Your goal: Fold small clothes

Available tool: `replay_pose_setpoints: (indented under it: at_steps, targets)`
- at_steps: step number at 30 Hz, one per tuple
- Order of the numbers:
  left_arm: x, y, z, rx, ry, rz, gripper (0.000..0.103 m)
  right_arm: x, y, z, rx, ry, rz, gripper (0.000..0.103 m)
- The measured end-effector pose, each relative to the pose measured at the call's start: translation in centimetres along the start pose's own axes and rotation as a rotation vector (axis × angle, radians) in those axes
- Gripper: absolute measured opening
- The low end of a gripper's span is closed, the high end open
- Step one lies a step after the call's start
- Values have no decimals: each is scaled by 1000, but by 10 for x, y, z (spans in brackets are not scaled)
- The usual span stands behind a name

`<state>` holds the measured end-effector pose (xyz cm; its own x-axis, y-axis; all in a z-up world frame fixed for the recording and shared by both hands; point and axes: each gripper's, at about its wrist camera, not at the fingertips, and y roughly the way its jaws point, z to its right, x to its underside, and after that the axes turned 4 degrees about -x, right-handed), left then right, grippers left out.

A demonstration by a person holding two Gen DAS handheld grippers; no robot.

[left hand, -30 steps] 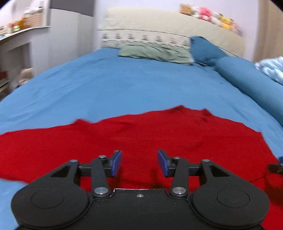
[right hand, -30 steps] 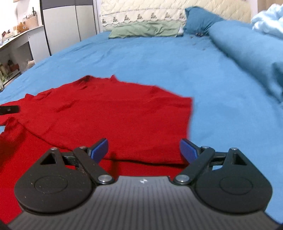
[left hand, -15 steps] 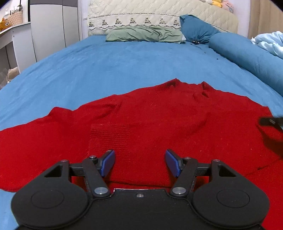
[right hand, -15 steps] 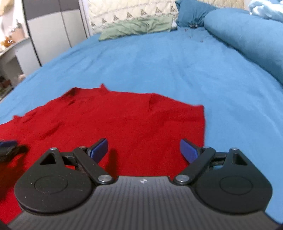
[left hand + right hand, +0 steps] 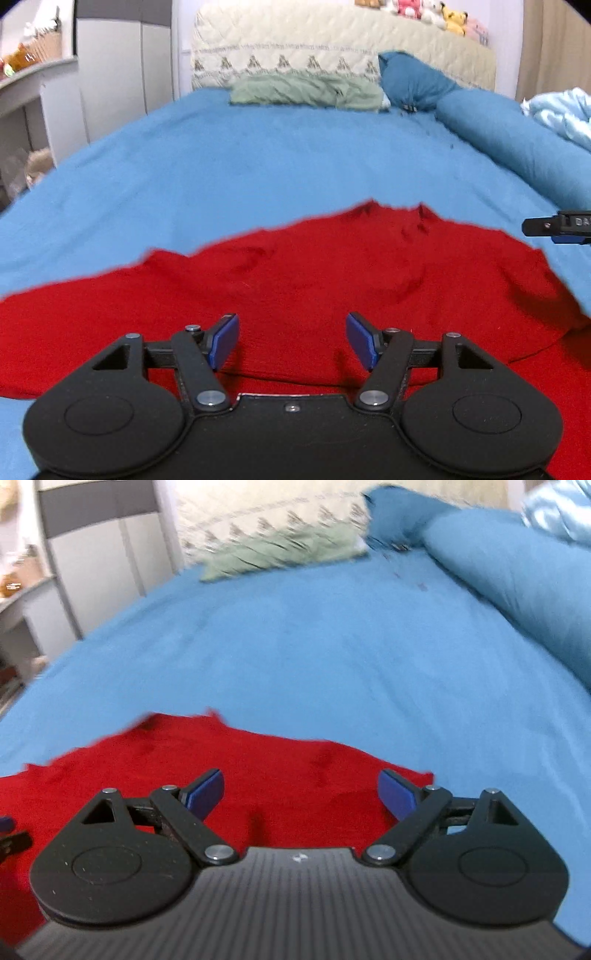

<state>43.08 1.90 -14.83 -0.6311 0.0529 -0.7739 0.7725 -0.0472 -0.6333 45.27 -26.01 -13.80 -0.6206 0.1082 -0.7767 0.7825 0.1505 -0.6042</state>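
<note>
While the red sweater [image 5: 295,280] lies on the blue bedsheet [image 5: 258,166], left gripper [image 5: 291,341] and right gripper [image 5: 301,794] gape empty.

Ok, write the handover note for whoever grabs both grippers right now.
Left gripper: open, empty, low over the red knitted sweater.
Right gripper: open, empty, over the sweater's right edge.
Sweater lies on the blue bedsheet, collar pointing toward the green pillow. Its right side looks folded in, with a straight edge; the left sleeve is spread out.
Left to do: fold the left side in, then fold it in half.
</note>
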Motion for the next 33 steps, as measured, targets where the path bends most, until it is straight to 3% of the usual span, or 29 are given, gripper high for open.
replay_pose_setpoints:
  at_steps: [3,5,11,15,24,27,29,33]
  targets:
    - [-7,-36,-19,-18,-6,27,81,-9,-32,-33,11,-71,-1,103]
    - [-10,-60,-37,-37,-28,49,101,-12,-53,-55,-7,-86,13,103]
    - [-16,-117,-107,-136,-137,97,102,-11,-85,-122,-67,-113,-22,103]
    - [-13,-143,-160,-210,-229,110,103,1,-94,-171,-151,-148,-40,103]
    - [26,-149,-280,-368,-430,86,103,32,-55,-282,-287,-233,-130,103]
    - [50,-134,-317,-378,-522,63,100,44,-39,-310,-313,-238,-157,103]
    - [66,-118,-337,-358,-585,35,84,50,-27,-325,-326,-238,-171,103]
    - [86,-83,-355,-353,-642,-10,69,54,-9,-339,-339,-229,-177,103]
